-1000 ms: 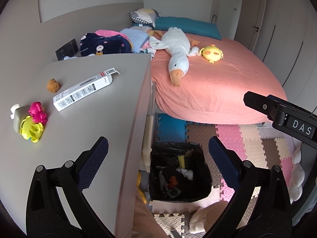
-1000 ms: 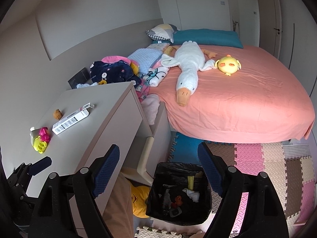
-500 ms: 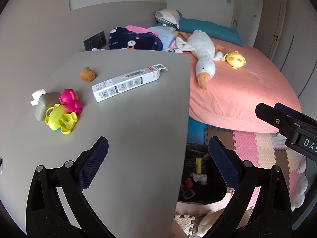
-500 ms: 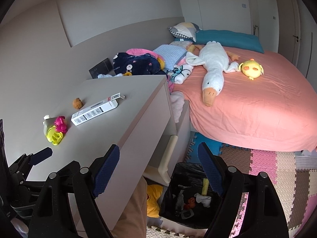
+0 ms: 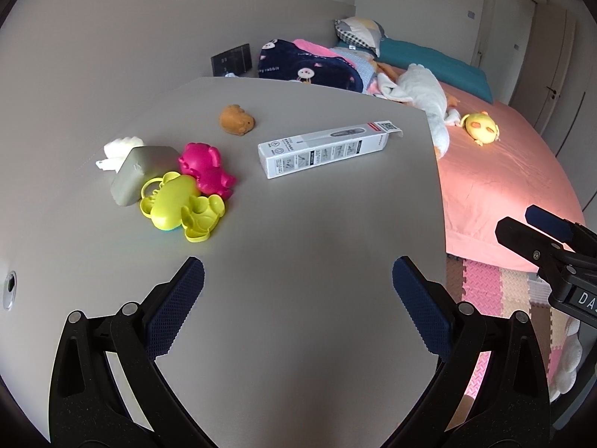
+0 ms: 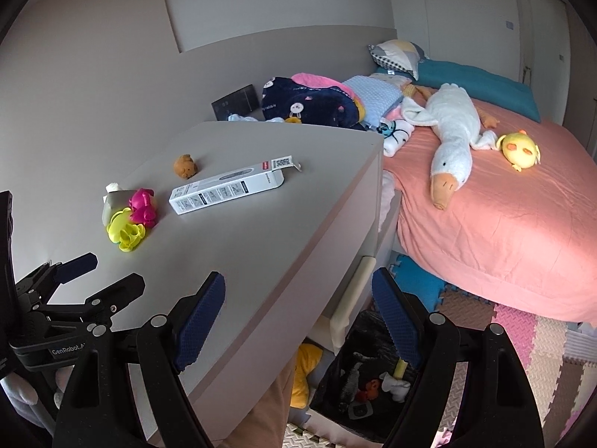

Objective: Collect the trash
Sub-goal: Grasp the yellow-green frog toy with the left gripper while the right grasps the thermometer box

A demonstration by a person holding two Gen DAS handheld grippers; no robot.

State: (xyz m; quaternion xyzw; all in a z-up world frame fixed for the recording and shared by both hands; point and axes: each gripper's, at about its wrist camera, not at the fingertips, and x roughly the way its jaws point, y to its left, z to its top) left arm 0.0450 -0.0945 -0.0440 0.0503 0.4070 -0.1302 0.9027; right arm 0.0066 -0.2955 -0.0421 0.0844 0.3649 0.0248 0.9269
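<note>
Both empty, jaws wide: left gripper, right gripper, above desk; white box near far edge.

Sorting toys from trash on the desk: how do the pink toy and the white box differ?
The pink toy is small, rounded and bright magenta; the white box is long, flat-sided and printed with text and pictures.
The toy sits bunched against the yellow toys and a grey block; the box lies alone nearer the bed-side edge.
The box's end flap is open; the toy looks whole.
Both rest on the desk, untouched by either claw.
</note>
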